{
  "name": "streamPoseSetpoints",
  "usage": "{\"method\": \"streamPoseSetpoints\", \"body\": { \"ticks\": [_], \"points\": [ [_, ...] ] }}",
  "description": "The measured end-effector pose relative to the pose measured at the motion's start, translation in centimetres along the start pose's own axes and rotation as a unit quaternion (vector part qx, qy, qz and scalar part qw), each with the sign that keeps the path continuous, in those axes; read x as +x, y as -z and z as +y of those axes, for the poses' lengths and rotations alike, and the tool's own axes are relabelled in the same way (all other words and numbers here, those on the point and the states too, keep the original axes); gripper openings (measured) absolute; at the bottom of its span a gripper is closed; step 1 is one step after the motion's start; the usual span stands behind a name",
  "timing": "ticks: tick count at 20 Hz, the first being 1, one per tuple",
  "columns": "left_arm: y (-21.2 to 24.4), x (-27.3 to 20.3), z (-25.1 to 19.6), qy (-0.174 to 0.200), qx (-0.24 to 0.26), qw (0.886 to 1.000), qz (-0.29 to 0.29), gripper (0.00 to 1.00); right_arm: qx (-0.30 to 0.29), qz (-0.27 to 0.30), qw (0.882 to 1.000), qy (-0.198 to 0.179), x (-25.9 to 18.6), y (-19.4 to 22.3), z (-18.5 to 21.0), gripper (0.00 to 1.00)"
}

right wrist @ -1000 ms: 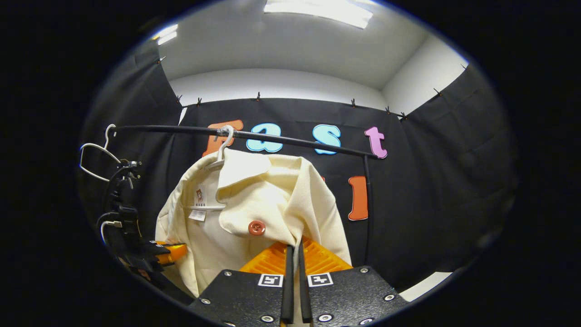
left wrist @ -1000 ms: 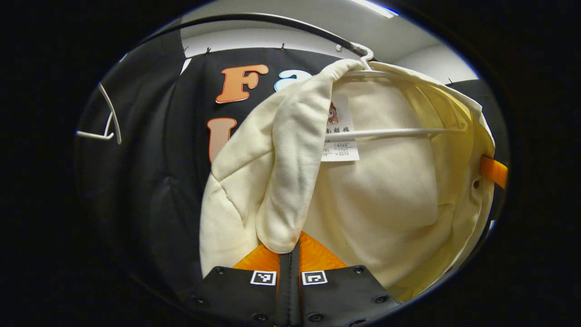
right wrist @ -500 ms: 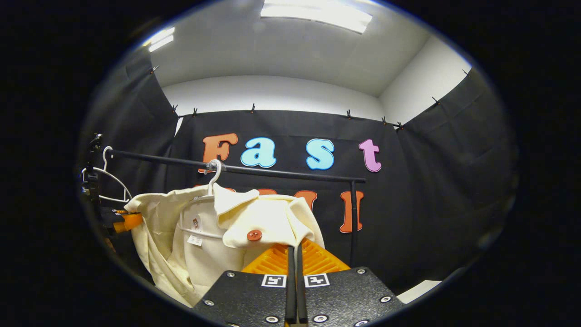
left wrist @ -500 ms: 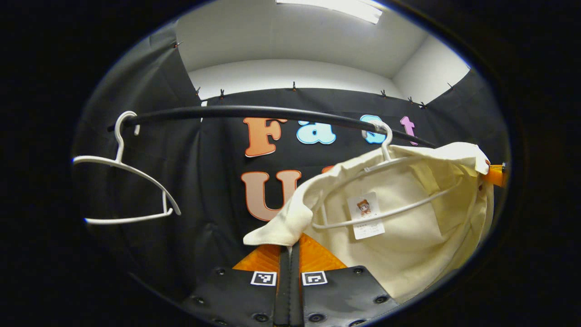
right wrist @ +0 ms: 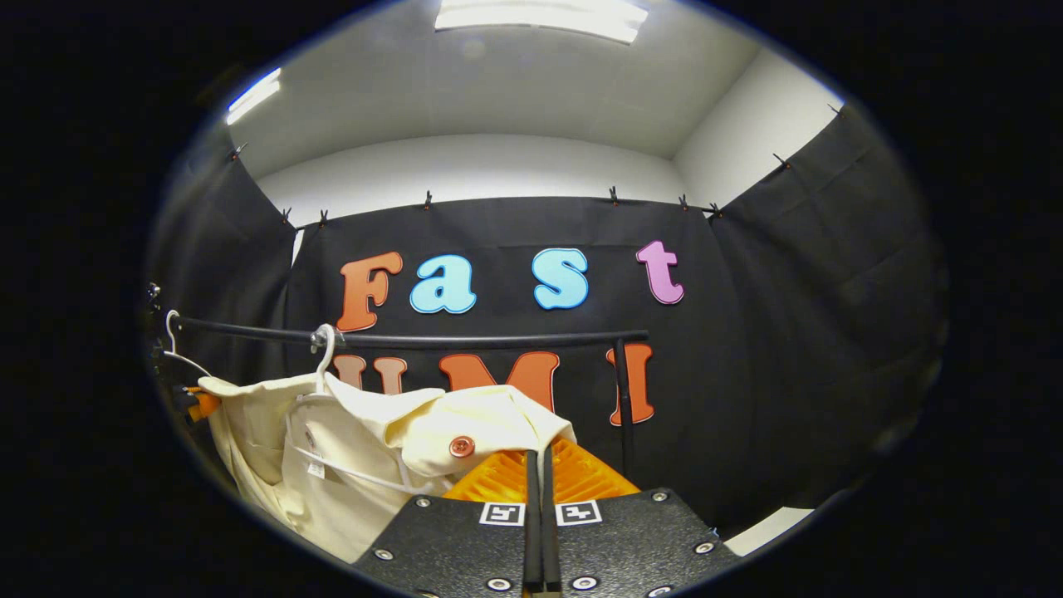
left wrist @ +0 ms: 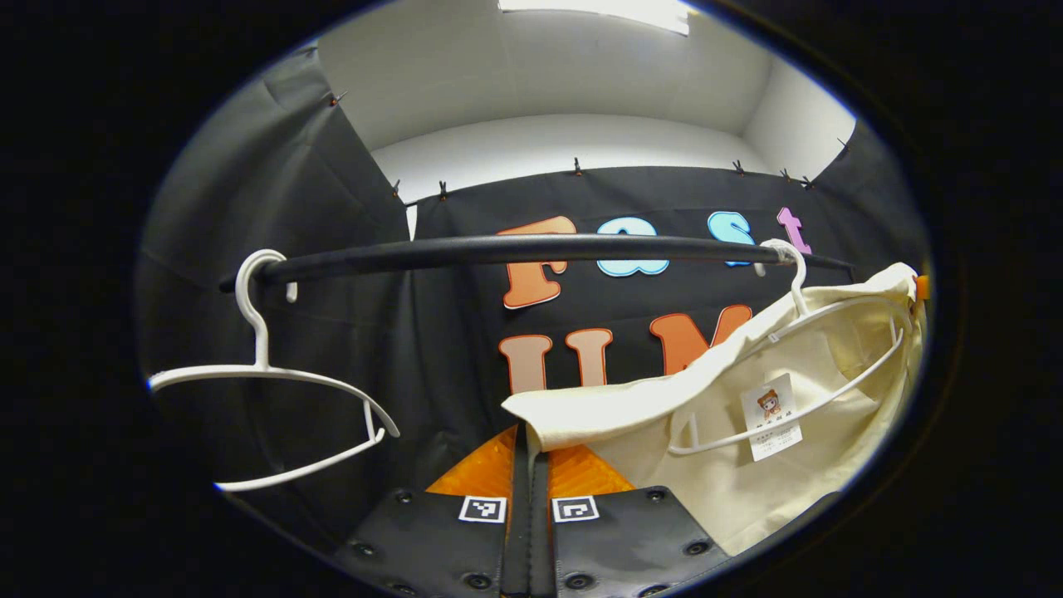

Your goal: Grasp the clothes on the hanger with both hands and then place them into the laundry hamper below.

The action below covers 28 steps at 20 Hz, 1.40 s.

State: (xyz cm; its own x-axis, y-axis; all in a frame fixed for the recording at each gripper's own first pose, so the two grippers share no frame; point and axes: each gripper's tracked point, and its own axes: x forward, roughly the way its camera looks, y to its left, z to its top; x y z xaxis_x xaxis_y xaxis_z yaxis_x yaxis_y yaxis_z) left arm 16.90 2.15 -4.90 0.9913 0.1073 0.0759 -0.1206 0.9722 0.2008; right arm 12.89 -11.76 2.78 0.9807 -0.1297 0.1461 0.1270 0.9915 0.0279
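A cream-coloured cloth jacket with a collar (left wrist: 747, 465) is stretched out between the two grippers, below a black horizontal clothes rail (left wrist: 531, 247). In the left gripper view, the left gripper (left wrist: 529, 453) has its two fingers drawn together on a flat edge of the cream cloth, which runs from the fingertips off to the right. In the right gripper view, the right gripper (right wrist: 541, 465) is likewise pressed closed on the jacket (right wrist: 349, 465) at its front edge, just beside a round reddish-brown button (right wrist: 461, 446).

A thin white wire hanger (left wrist: 797, 365) hangs by its hook from the rail and sits tilted inside the open neck of the jacket; the cloth is off its left shoulder and drapes loosely round the rest of it. The same hanger (right wrist: 325, 365) is seen in the right gripper view, hooked on the rail (right wrist: 415, 339) above the collar.

A white sewn-in label (left wrist: 771, 415) lies inside the jacket behind the hanger's lower bar. It carries a small cartoon figure and lines of print below it; the print is too small to read. In the right gripper view the label (right wrist: 315, 465) is a small white patch, also unreadable.

A second white wire hanger (left wrist: 274, 390), bare, hangs well apart to the left on the same rail. Each gripper body bears two square black-and-white coded markers (left wrist: 528, 508).
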Motion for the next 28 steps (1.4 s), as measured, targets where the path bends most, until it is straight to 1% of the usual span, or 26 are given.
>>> {"method": "streamPoseSetpoints", "body": {
  "ticks": [2, 4, 8, 11, 13, 15, 17, 20, 23, 25, 28],
  "points": [
    [-0.2, 0.8, 0.4, -0.007, 0.010, 1.000, -0.001, 0.06, 0.005, 0.008, 1.000, -0.002, 1.4, 0.7, -0.6, 0.00],
    [0.1, 1.5, 0.6, -0.009, 0.012, 1.000, 0.004, 0.06, 0.029, 0.022, 0.999, -0.014, 2.7, 2.1, -0.8, 0.00],
    [2.1, 2.5, 0.6, -0.006, 0.008, 1.000, 0.021, 0.06, 0.070, 0.051, 0.995, -0.038, 4.6, 7.0, -1.1, 0.00],
    [4.3, 3.5, 0.2, 0.002, 0.003, 0.999, 0.036, 0.06, 0.126, 0.077, 0.987, -0.069, 6.0, 11.3, -0.8, 0.00],
    [5.4, 4.2, 0.1, 0.000, 0.009, 0.999, 0.041, 0.06, 0.151, 0.101, 0.981, -0.074, 6.4, 14.6, -0.7, 0.00],
    [6.9, 5.0, 0.5, -0.006, 0.019, 0.998, 0.052, 0.06, 0.136, 0.123, 0.980, -0.071, 7.2, 18.3, -0.3, 0.00],
    [9.2, 5.3, 1.0, -0.009, 0.006, 0.997, 0.071, 0.06, 0.131, 0.146, 0.978, -0.068, 7.7, 21.8, -0.1, 0.00],
    [12.9, 5.2, 1.2, -0.007, 0.011, 0.995, 0.097, 0.06, 0.132, 0.168, 0.975, -0.066, 7.7, 25.5, 0.3, 0.00],
    [16.4, 3.7, -0.6, 0.014, 0.009, 0.993, 0.115, 0.06, 0.117, 0.180, 0.974, -0.068, 7.2, 27.8, 1.1, 0.00],
    [17.7, 2.9, -1.8, 0.029, 0.011, 0.992, 0.123, 0.06, 0.108, 0.186, 0.974, -0.076, 5.3, 29.0, 2.1, 0.00],
    [19.7, 1.0, -4.2, 0.059, -0.003, 0.989, 0.139, 0.06, 0.082, 0.194, 0.973, -0.092, 2.8, 30.3, 3.8, 0.00]
  ]
}}
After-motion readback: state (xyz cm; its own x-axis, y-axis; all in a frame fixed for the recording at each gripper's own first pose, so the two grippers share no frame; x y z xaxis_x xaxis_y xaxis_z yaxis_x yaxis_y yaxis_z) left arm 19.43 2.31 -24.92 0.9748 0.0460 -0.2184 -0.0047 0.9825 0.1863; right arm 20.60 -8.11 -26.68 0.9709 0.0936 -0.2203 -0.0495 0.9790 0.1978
